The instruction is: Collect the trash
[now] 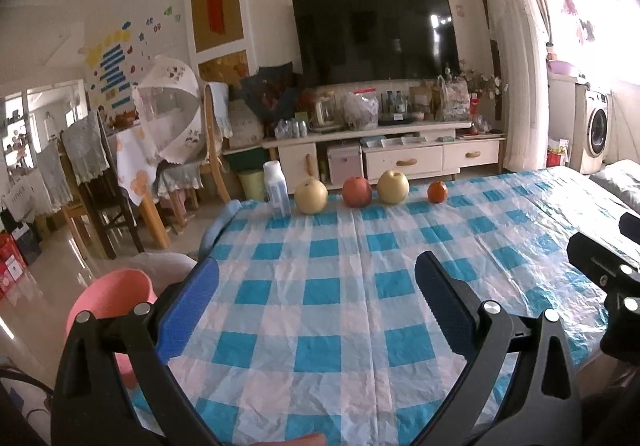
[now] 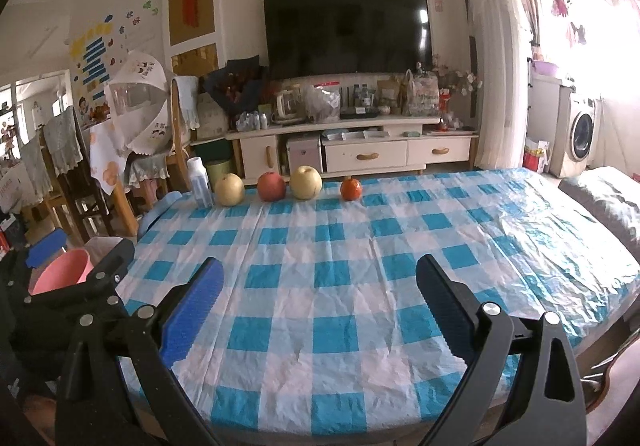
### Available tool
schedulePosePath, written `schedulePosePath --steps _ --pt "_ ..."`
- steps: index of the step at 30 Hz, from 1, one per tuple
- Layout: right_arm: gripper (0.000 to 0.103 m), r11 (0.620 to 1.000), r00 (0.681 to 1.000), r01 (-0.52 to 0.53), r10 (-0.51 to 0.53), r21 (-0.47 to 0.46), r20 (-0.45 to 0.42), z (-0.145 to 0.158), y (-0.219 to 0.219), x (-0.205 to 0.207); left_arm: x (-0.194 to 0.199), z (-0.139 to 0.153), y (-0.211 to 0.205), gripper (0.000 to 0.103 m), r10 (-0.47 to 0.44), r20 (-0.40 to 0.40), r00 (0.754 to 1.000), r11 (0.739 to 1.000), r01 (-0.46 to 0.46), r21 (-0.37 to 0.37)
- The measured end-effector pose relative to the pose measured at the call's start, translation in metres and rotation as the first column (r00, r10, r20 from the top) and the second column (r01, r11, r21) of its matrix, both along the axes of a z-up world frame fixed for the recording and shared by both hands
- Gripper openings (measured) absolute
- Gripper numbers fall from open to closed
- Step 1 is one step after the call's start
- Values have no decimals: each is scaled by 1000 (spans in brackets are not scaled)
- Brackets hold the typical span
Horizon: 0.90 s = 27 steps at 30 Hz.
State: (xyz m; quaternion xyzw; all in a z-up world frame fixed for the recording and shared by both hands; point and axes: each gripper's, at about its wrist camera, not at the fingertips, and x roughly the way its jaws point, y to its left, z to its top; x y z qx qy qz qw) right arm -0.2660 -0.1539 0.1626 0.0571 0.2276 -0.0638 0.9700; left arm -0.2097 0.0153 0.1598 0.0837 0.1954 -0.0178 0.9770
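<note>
Both tongs, left tongs [image 1: 316,290] and right tongs [image 2: 319,288], are spread wide and empty above the tabletop [image 2: 400,246]. The upright bottle [image 1: 277,188], probably the trash, stands at the far-left edge, ahead-left and nearer the left tongs; the pink bin [image 1: 108,298] sits lower left.

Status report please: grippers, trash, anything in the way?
Left gripper open, empty. Right gripper open, empty. Bottle upright at far table edge beside fruit. Pink bin left of table. Path clear.
</note>
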Motion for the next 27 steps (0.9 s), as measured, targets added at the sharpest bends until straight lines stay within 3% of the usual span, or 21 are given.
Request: schedulePosePath --steps 11,27 --pt "96 998 999 3 0 -58 40 13 12 -18 -21 9 0 99 10 26 1000 1000 -11 29" --pt "97 998 999 2 1 -65 50 15 14 -22 -32 22 2 99 19 45 999 999 -20 31"
